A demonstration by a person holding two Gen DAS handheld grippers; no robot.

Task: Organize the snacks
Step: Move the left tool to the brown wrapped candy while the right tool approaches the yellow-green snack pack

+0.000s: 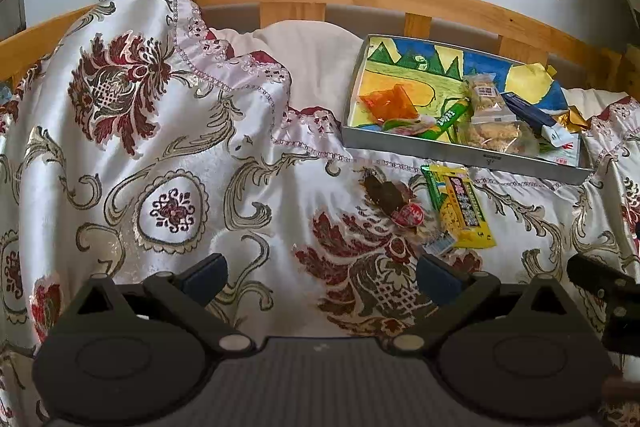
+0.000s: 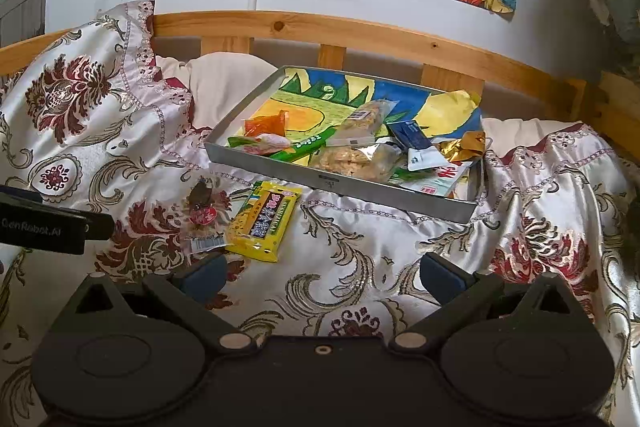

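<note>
The yellow packet (image 2: 264,221) lies flat on the bedspread (image 2: 360,247), just ahead of the left finger of the right gripper (image 2: 322,275) and short of the tray (image 2: 340,183); beside it, further to the left, sits a small dark sweet with a red label (image 2: 202,205); in the left wrist view both lie ahead of the right finger of the left gripper (image 1: 322,275), the packet (image 1: 460,205) on the far side of the sweet (image 1: 394,201); the packet looks light, its glossy film likely slippery and crinkly, the contents possibly brittle, so a gentle pinch across its narrow width near the middle seems safest; the satin cloth under it is soft and may bunch up between the fingers; the sweet is small and loose in its wrapper, best taken by the body; both grippers have their jaws spread wide, holding nothing and touching nothing; 2 snacks remain outside the tray, which already holds several
</note>
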